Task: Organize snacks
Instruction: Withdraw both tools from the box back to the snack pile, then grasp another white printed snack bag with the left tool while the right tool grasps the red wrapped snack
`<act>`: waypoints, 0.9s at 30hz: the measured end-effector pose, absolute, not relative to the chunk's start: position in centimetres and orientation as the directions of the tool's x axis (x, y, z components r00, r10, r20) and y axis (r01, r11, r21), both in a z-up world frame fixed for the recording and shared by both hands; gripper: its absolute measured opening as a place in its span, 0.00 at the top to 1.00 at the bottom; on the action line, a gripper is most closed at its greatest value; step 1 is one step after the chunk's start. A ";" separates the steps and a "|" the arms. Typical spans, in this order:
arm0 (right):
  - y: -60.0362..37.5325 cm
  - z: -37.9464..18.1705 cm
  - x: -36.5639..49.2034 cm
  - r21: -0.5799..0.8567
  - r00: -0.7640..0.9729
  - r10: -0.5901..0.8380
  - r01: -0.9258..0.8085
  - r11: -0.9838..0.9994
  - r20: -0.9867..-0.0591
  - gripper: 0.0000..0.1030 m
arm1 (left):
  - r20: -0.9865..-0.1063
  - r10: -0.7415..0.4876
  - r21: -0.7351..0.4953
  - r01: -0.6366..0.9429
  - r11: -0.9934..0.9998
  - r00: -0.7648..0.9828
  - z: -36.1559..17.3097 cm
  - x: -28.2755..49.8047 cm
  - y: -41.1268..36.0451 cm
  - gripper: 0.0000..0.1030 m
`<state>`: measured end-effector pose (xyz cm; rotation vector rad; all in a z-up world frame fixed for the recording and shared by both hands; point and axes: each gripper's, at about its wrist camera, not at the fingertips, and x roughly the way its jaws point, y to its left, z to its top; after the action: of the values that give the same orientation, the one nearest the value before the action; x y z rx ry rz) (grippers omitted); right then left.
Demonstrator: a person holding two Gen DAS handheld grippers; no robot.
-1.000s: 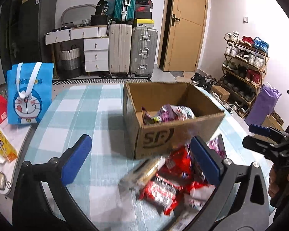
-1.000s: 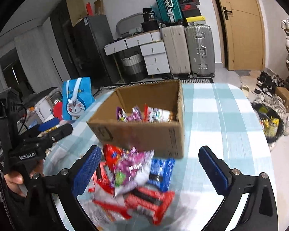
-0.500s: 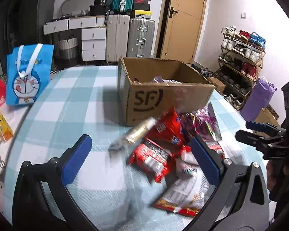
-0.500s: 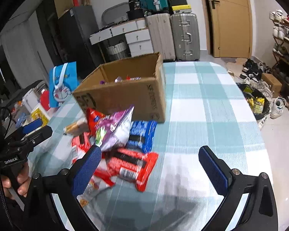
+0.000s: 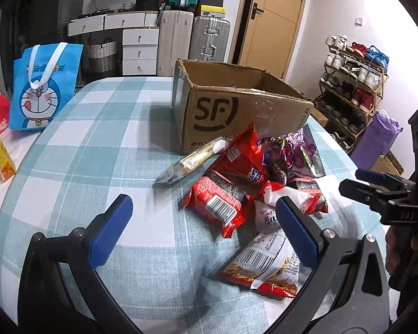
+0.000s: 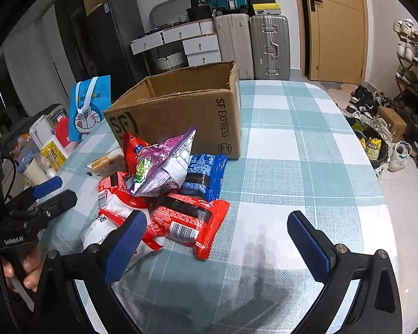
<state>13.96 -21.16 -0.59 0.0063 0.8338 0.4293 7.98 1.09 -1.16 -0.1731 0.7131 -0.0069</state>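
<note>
snack pile (image 5: 253,183) before box (image 5: 231,111) — on table (image 5: 97,153)

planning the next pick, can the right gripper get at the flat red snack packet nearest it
Probably yes: the right gripper is open, and the flat red snack packet lies on top at the pile's near edge, with nothing covering it.

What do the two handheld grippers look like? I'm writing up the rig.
Both are black frames with two spread arms, silver bolts, and blue textured pads on the fingers. The left gripper carries white lettering on its body and a black cable beside it. The right gripper bears faint embossed letters.
</note>
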 end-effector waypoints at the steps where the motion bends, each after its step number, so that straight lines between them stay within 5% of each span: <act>1: -21.1 -0.6 14.1 0.177 0.584 0.378 -0.373 0.911 -0.718 0.00 | -0.652 -0.069 -0.161 -0.048 0.986 0.755 -1.3 7.8 0.9 0.01; 27: -17.8 -4.0 17.3 0.153 0.492 0.346 -0.389 0.908 -0.799 0.00 | -0.698 -0.124 -0.164 0.011 0.986 0.706 -4.2 6.9 0.0 0.01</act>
<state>17.28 -17.77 -3.95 -0.0499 0.9584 0.4460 6.90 0.03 -4.15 -0.1519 0.7846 -0.0752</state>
